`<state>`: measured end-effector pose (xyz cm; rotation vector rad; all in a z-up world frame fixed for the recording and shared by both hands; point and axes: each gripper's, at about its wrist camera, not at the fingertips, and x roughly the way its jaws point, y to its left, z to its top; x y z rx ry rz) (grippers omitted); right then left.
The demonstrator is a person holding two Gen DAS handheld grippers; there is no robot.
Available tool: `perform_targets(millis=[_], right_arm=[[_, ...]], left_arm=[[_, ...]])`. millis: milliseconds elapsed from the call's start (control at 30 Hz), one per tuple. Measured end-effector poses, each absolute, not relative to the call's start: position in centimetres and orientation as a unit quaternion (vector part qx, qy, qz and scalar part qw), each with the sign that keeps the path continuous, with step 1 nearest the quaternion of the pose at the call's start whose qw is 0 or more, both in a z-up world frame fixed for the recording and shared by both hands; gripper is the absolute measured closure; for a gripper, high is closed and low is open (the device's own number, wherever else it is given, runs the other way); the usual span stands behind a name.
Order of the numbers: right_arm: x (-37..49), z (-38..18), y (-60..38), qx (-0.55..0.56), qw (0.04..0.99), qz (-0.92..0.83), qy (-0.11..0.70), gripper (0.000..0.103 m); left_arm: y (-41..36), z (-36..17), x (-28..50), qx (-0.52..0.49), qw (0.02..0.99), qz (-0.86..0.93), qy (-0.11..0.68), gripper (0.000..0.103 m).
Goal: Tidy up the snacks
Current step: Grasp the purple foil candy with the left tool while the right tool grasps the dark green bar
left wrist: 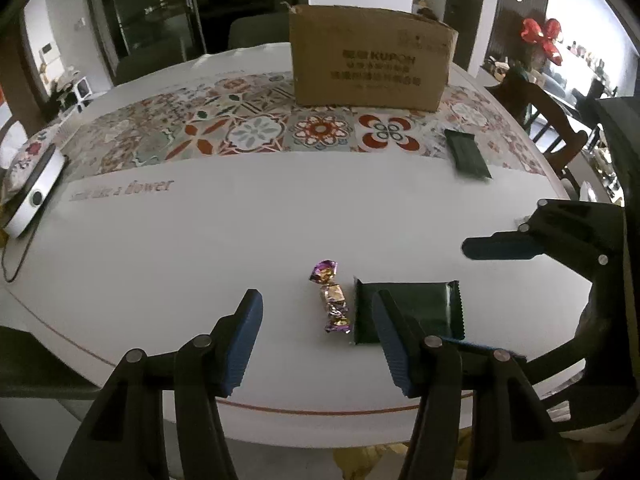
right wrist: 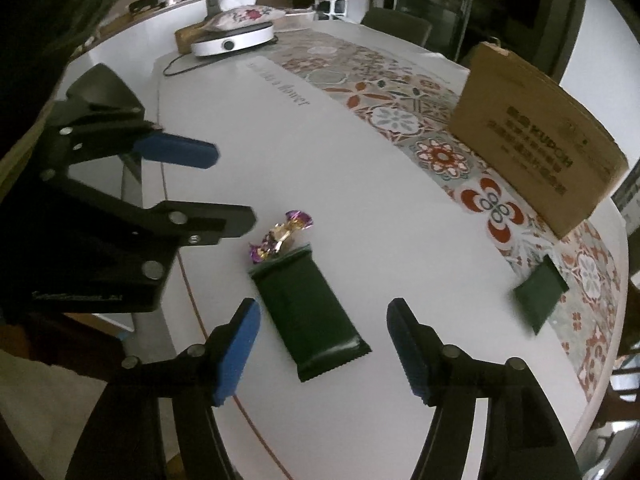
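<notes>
Snacks lie on a round white table (left wrist: 240,232): a twist-wrapped candy (left wrist: 331,301) in crinkled purple and gold foil, touching or just beside a flat, dark green rectangular packet (left wrist: 416,308) with serrated end seals, and well apart, on the right, a 2nd dark green packet (left wrist: 467,154) resting on the edge of a runner (left wrist: 256,132) printed with red, grey and teal floral tiles. Going left to right in the left wrist view, a white round appliance (left wrist: 36,200) with a black knob sits at the table's left rim under a floral fabric cover, then the runner, then a brown corrugated cardboard box (left wrist: 370,58) with dark printed lettering standing upright on it. The left tool (left wrist: 320,344) has black arms and ribbed blue pads; its jaws stand apart and hold nothing, the candy lying between them and the right pad overlapping the near packet in the picture. The right tool (left wrist: 496,249) enters from the right edge. The right wrist view shows what the left does not: the near packet (right wrist: 310,314) whole, glossy and slightly creased, lying diagonally between the right tool's (right wrist: 322,344) open, empty jaws, its far end against the candy (right wrist: 280,236). The left tool (right wrist: 224,188) shows side-on at left. Only the left view shows red flowers (left wrist: 542,38) at upper right.
</notes>
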<state>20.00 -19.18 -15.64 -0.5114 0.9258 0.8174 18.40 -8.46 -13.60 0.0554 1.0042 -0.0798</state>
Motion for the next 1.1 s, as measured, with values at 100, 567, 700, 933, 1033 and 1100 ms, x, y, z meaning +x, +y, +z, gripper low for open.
perform_targets(millis=[100, 567, 700, 933, 1033, 1100], right_arm=[[20.1, -16.5, -18.8, -0.246, 0.78, 0.386, 0.426, 0.037], [20.7, -18.8, -17.8, -0.26, 0.766, 0.412, 0.421, 0.037], [20.8, -19.3, -17.6, -0.262, 0.762, 0.417, 0.421, 0.037], [21.3, -20.0, -17.6, -0.252, 0.754, 0.423, 0.434, 0.038], [21.5, -19.9, -17.7, -0.246, 0.757, 0.424, 0.432, 0.047], [21.5, -19.9, -17.7, -0.245, 0.757, 0.424, 0.432, 0.049]], left_arm=[[-8.7, -14.5, 18.8, 0.025, 0.871, -0.046, 0.489, 0.05], [-8.5, -17.0, 20.6, -0.009, 0.865, -0.046, 0.5, 0.06], [-8.6, -17.3, 20.8, -0.018, 0.863, -0.044, 0.504, 0.063], [-8.6, -17.9, 21.2, -0.027, 0.857, -0.044, 0.513, 0.077], [-8.6, -18.1, 21.1, -0.031, 0.854, -0.046, 0.517, 0.086], [-8.6, -18.0, 21.1, -0.031, 0.854, -0.049, 0.517, 0.087]])
